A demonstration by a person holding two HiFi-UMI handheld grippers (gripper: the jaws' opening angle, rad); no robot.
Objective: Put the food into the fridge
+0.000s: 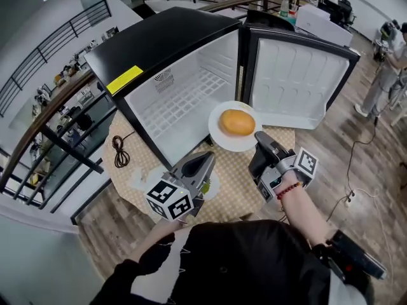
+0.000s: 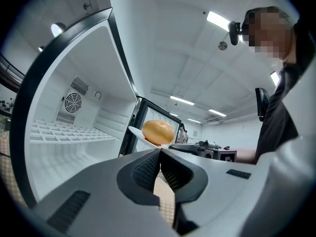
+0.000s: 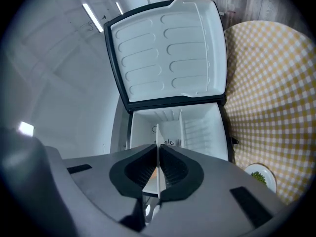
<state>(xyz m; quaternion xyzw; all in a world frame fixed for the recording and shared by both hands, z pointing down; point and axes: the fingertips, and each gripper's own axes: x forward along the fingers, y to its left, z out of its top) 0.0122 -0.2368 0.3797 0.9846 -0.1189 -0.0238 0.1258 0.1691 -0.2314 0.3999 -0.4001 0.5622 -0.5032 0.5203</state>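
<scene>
Right claw (image 1: pixel 260 136) pinching white plate (image 1: pixel 217 134) rim; round golden bun (image 1: pixel 237 122) atop.

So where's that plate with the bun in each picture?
Head view: plate at centre, in front of the fridge.
Left gripper view: plate at centre, just above the jaws, right of the fridge.
Right gripper view: plate edge-on between the jaws, fridge beyond.
Shared landmark: the open fridge.

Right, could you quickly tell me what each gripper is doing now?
Left gripper: shut, empty.
Right gripper: shut on the white plate carrying the bun.
</scene>
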